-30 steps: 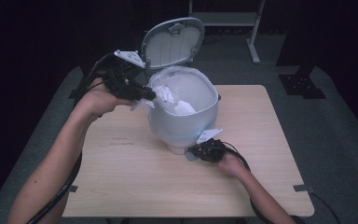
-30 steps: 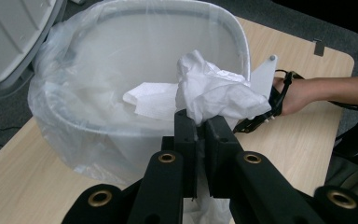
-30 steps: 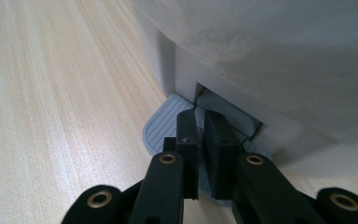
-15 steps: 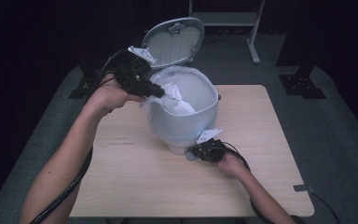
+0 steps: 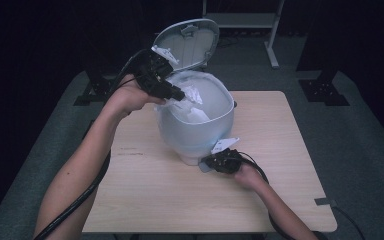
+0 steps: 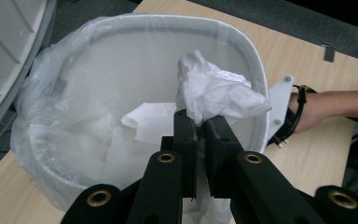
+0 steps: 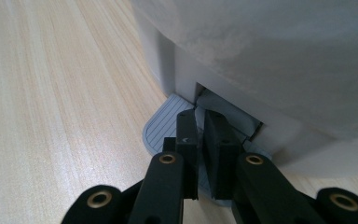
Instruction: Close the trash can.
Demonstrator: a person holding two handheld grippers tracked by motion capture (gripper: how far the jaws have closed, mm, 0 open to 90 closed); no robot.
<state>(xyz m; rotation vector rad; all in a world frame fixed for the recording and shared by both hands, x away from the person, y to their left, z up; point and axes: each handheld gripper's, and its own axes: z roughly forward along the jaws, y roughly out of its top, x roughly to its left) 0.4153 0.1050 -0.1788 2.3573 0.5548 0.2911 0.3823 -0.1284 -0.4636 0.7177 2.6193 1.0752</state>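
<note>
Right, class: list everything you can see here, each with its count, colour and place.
Bin: one, pale grey, centre of table.
Lid: one, grey, raised behind bin.
Liner bag: one, clear, over bin rim.
Crumpled tissue: one, white, above bin opening.
Pedal: one, grey, at bin's base.
Table: one, light wood.
Left gripper: black, shut on tissue.
Right gripper: black, shut, on pedal.

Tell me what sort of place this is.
Probably a lab or recording studio: dark surroundings, a lone wooden table holding a pedal bin, metal stand legs behind, and cabled handheld grippers.
</note>
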